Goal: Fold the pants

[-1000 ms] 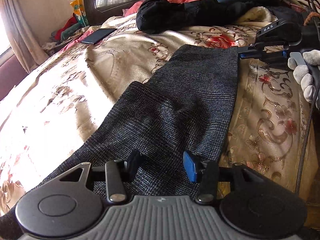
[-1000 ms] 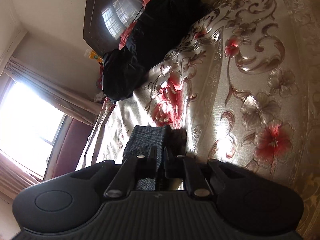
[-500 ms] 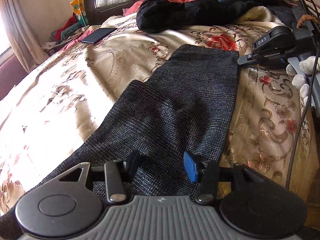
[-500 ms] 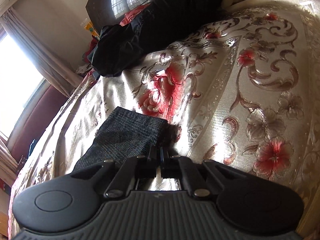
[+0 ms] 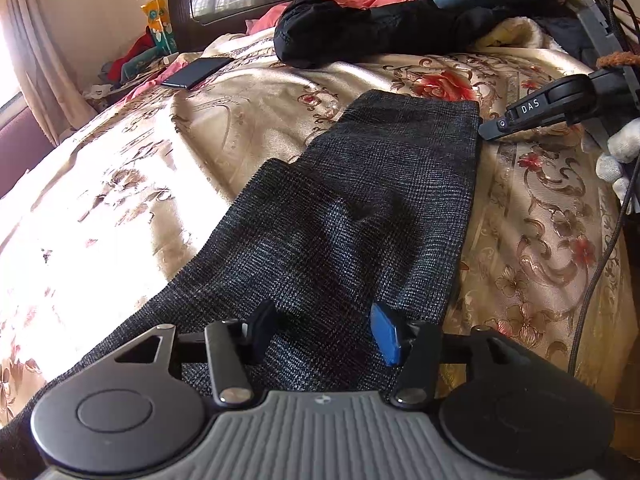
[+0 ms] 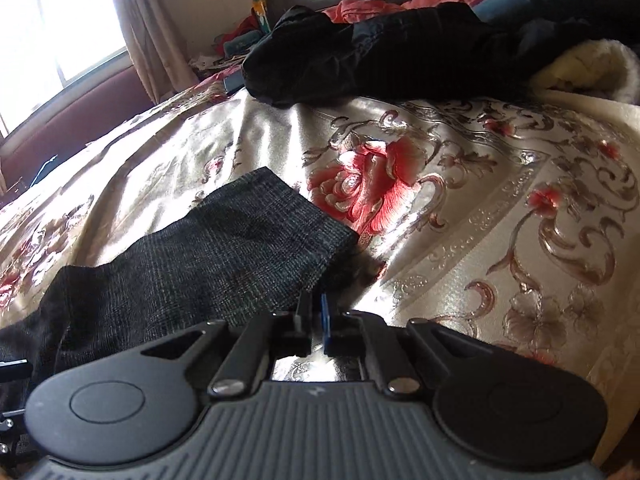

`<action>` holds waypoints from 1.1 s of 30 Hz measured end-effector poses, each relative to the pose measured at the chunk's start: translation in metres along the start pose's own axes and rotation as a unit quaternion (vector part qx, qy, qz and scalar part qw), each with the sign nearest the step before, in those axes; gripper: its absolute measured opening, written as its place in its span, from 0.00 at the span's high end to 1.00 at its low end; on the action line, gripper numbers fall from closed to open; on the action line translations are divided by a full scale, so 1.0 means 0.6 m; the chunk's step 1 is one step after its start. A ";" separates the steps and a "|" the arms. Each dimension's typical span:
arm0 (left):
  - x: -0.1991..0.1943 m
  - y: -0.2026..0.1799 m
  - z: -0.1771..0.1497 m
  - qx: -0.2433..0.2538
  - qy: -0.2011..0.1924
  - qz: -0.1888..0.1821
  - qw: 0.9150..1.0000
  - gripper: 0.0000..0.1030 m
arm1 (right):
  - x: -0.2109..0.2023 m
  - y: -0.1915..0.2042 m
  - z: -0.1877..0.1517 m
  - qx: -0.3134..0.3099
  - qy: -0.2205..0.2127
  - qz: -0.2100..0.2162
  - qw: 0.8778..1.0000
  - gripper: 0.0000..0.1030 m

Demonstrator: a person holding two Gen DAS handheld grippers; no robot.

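Pants (image 5: 360,216) in dark grey check lay lengthwise on the floral bed (image 5: 160,184). The left tool (image 5: 324,332) hovered wide over one end; the right tool (image 6: 316,312), nearly closed and holding nothing, sat just beside the far corner.

The left claw (image 5: 324,334) has a ribbed grey housing flanked by two round black discs, black link arms fastened with silver screws, one black pad and one blue pad (image 5: 385,334). The right claw (image 6: 316,312) is built alike: ribbed dark grey body, black discs, silver screw heads, a thin blue pad on one finger. Seen from the left wrist, its black side carries white letters "DAS" (image 5: 530,107). The right hand (image 5: 622,156) wears a white knit glove, with a black cable (image 5: 600,264) beside it.
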State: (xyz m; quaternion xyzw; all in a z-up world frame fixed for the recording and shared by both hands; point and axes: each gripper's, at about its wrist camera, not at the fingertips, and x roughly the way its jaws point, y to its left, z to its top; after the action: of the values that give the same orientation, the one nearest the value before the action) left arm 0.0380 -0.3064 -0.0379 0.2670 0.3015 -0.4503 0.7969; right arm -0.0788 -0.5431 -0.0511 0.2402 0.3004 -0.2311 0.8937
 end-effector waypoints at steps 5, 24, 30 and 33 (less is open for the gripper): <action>0.000 0.001 0.001 0.000 0.000 0.000 1.000 0.35 | 0.014 -0.007 0.002 0.063 -0.009 0.014 0.998 0.93; -0.002 0.006 -0.007 -0.017 -0.007 -0.004 1.000 0.34 | 0.027 -0.003 0.014 0.122 -0.021 -0.001 0.992 0.69; -0.004 0.007 -0.006 -0.017 -0.007 -0.005 1.000 0.34 | 0.017 -0.007 0.009 0.139 -0.018 -0.002 0.990 0.79; -0.004 0.008 -0.008 -0.019 -0.008 -0.006 1.000 0.34 | 0.004 -0.004 -0.005 0.160 0.002 0.024 0.987 0.75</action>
State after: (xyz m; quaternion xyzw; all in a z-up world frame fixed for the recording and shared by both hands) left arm 0.0400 -0.2997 -0.0389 0.2459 0.3055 -0.4516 0.8014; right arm -0.0796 -0.5442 -0.0554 0.3881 0.2550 -0.2540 0.8484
